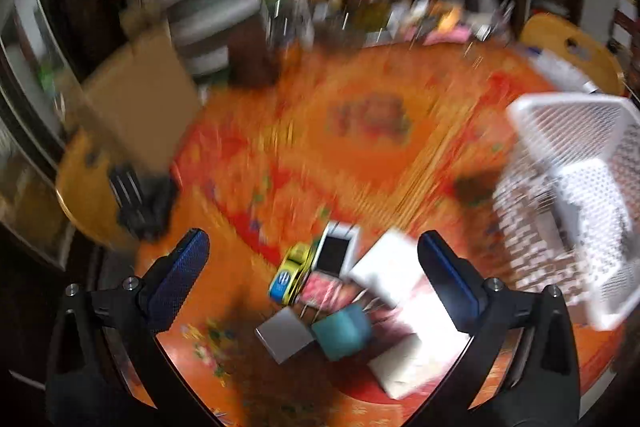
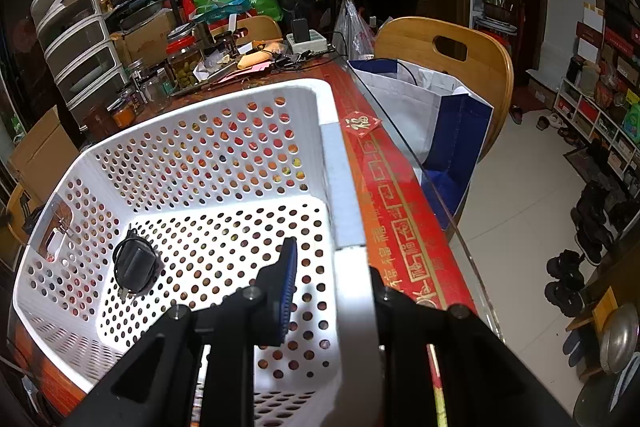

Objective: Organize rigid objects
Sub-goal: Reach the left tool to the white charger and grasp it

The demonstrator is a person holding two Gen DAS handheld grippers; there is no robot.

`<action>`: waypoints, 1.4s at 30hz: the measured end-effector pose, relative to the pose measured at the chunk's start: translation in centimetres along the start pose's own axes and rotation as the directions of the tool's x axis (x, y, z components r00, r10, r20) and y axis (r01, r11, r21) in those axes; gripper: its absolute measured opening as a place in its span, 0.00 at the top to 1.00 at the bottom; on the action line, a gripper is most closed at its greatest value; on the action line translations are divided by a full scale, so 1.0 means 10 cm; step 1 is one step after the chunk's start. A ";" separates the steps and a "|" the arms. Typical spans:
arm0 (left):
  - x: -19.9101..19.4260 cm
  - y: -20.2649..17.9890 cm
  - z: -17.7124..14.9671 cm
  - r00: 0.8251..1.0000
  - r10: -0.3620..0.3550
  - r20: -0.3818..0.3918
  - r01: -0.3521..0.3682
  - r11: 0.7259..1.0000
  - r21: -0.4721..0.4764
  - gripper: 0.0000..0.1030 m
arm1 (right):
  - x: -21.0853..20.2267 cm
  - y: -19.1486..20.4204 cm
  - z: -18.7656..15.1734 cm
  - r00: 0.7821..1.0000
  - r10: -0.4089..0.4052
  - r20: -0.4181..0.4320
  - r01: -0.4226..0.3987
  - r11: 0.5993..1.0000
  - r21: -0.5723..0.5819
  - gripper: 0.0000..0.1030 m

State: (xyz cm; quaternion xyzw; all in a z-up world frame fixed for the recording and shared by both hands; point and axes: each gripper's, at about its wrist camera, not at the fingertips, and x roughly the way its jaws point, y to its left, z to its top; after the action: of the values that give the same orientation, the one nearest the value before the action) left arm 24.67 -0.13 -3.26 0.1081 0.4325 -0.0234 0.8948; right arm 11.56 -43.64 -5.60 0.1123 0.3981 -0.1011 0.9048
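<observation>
White basket [image 2: 200,155] sits at the table's right edge holding only a black plug adapter [image 2: 134,265], right gripper [image 2: 332,259] clamped on its near rim, left gripper [image 1: 312,287] open and empty above a blurry pile, apparently small boxes [image 1: 384,267] and a toy car [image 1: 292,273], still unsorted.

A lived-in home dining room is shown — wooden chair [image 2: 448,55] ahead of the right gripper, shoe shelves [image 2: 592,119] far right, jars [image 2: 184,61] beyond.

Left gripper [image 1: 313,269]: matte black frame, silver screw heads, blue mesh-textured finger pads [image 1: 182,277]. Right gripper [image 2: 334,287]: same black frame, silver screws, blue ribbed pad [image 2: 289,285].
</observation>
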 end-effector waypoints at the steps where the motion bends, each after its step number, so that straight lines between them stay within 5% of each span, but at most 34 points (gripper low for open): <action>1: 0.22 0.07 -0.03 0.999 0.006 -0.043 -0.007 1.000 -0.015 0.00 | 0.00 0.00 0.00 1.000 0.000 0.000 0.000 1.000 0.002 0.81; 9: 0.84 0.16 -0.03 0.990 -0.075 -0.122 0.065 0.995 -0.078 0.06 | 0.01 0.00 0.02 1.000 -0.003 -0.005 0.003 1.000 0.003 0.81; 11: 0.88 0.09 -0.03 0.988 -0.072 -0.137 0.062 0.995 -0.077 0.26 | 0.01 0.00 0.01 1.000 -0.003 -0.005 0.003 1.000 0.005 0.81; 18: 1.04 0.03 -0.04 0.979 -0.121 -0.163 0.105 0.989 -0.105 0.48 | 0.01 0.01 0.02 1.000 -0.009 -0.010 0.009 1.000 0.000 0.81; 23: 1.10 -0.03 -0.05 0.975 -0.145 -0.171 0.128 0.986 -0.104 0.73 | 0.01 0.01 0.02 1.000 -0.010 -0.010 0.010 1.000 -0.001 0.81; 34: 0.80 -0.12 -0.04 0.997 0.019 -0.072 -0.023 0.998 -0.057 0.75 | 0.02 0.02 0.02 1.000 -0.010 -0.008 0.010 1.000 -0.002 0.81; 42: 0.20 -0.17 0.09 0.988 0.137 0.071 -0.135 0.991 -0.022 0.75 | 0.02 0.03 0.02 1.000 -0.010 -0.007 0.010 1.000 -0.001 0.81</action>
State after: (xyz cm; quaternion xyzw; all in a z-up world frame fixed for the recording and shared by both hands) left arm 26.33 -1.88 -4.58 0.1286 0.3918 0.0375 0.9102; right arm 11.89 -43.48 -5.53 0.1101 0.4017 -0.1050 0.9030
